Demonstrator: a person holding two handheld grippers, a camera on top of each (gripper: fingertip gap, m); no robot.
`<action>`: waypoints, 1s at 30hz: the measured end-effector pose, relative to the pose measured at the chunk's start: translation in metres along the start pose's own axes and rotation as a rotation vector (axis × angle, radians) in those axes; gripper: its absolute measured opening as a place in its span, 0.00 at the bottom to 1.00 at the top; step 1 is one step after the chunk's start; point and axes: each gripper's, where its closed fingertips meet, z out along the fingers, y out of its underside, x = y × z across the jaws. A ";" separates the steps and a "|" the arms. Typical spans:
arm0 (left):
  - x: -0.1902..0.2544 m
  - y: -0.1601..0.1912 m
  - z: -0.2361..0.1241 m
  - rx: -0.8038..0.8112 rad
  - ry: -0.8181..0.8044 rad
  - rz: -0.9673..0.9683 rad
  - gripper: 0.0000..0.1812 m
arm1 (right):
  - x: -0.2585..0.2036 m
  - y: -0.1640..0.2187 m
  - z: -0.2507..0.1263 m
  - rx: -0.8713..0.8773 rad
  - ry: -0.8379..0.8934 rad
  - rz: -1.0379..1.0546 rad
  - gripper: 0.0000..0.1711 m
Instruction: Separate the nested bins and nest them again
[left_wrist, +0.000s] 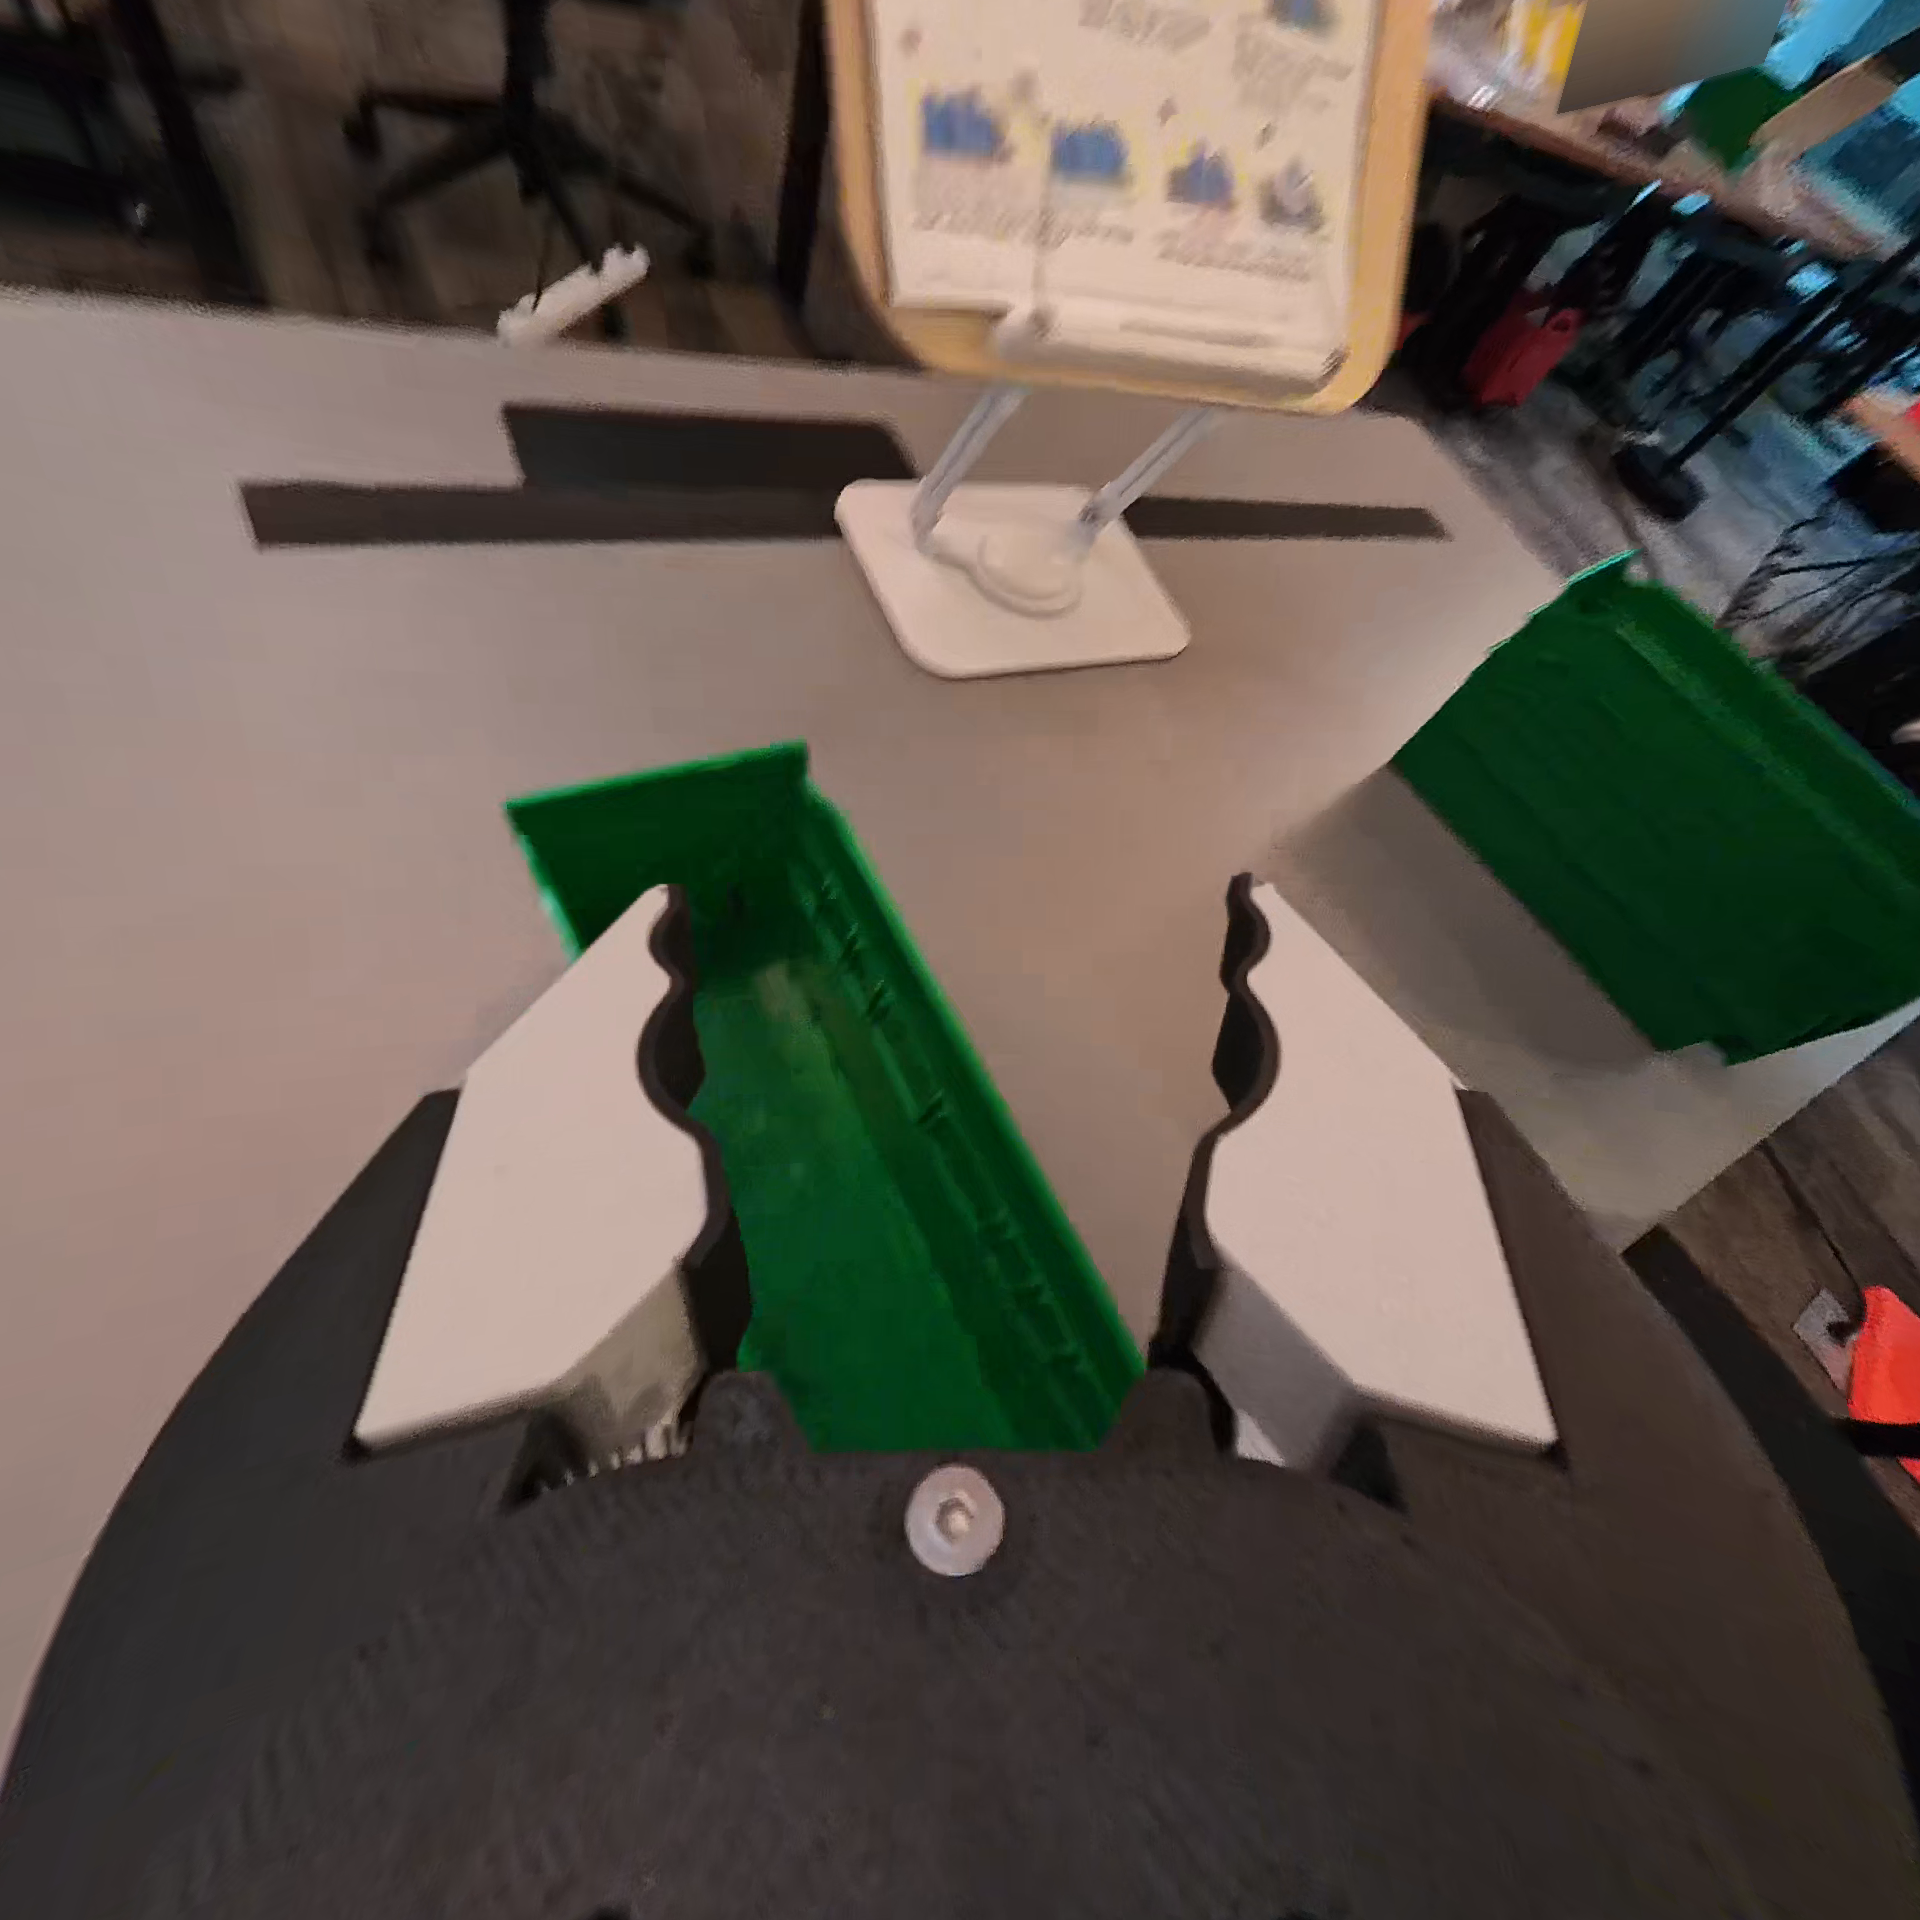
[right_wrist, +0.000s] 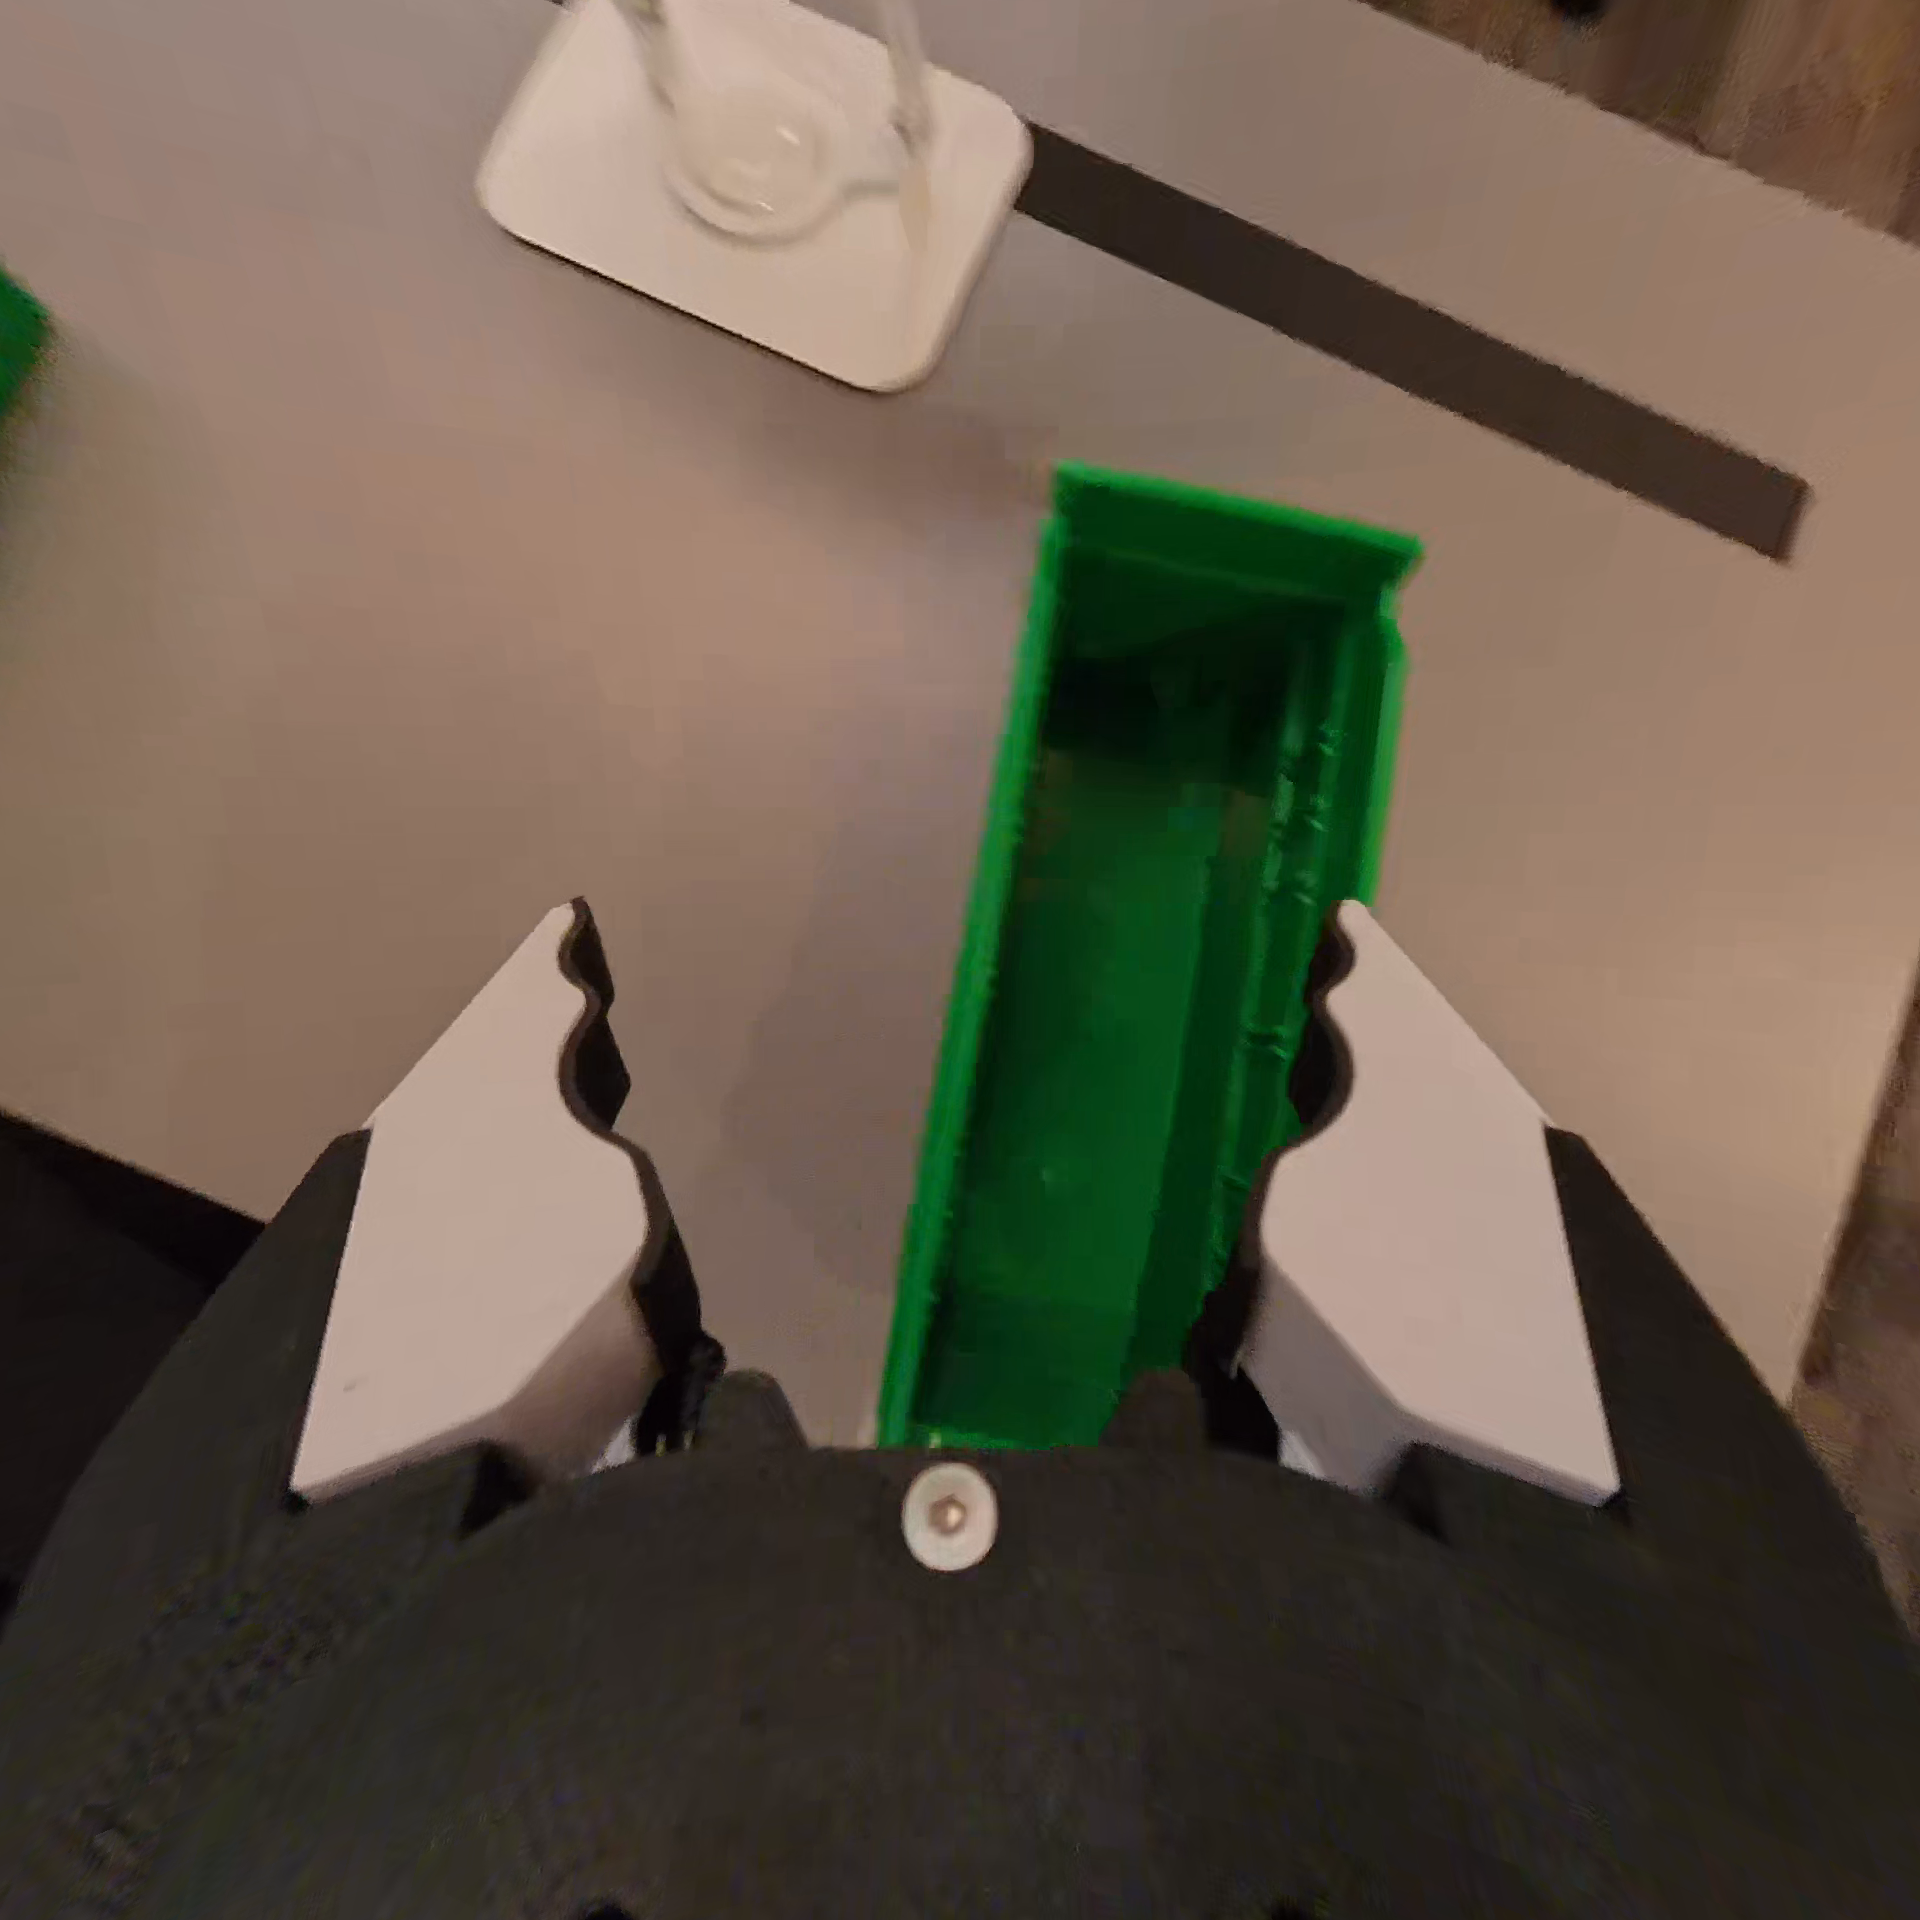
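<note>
Two long, narrow green bins lie apart on the grey table (left_wrist: 312, 831). In the left wrist view, one green bin (left_wrist: 883, 1195) lies open side up between the fingers of my left gripper (left_wrist: 956, 899), which is open above it. Its left wall is hidden under the left finger (left_wrist: 582, 1143). The second green bin (left_wrist: 1662, 831) sits near the table's right edge. In the right wrist view, my right gripper (right_wrist: 964, 914) is open over that bin (right_wrist: 1122, 987). Its right wall is close to the right finger (right_wrist: 1403, 1143). A green corner of the other bin (right_wrist: 21, 332) shows at the far left.
A white stand base (left_wrist: 1013, 592) with thin legs holds a wood-framed picture board (left_wrist: 1122, 177) at the back of the table; the base also shows in the right wrist view (right_wrist: 758, 208). Black tape strips (left_wrist: 540, 514) cross the table. The table edge and floor lie to the right (left_wrist: 1766, 1195).
</note>
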 end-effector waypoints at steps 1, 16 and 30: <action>-0.010 0.011 0.000 -0.046 -0.011 -0.022 0.57 | -0.018 -0.006 -0.002 0.019 -0.036 -0.029 0.74; -0.025 0.134 0.054 -0.445 0.135 -0.361 0.53 | -0.245 0.008 0.070 -0.113 -0.452 -0.325 0.66; 0.127 0.120 0.109 -0.470 0.484 -0.449 0.62 | -0.295 0.015 0.091 -0.142 -0.556 -0.313 0.76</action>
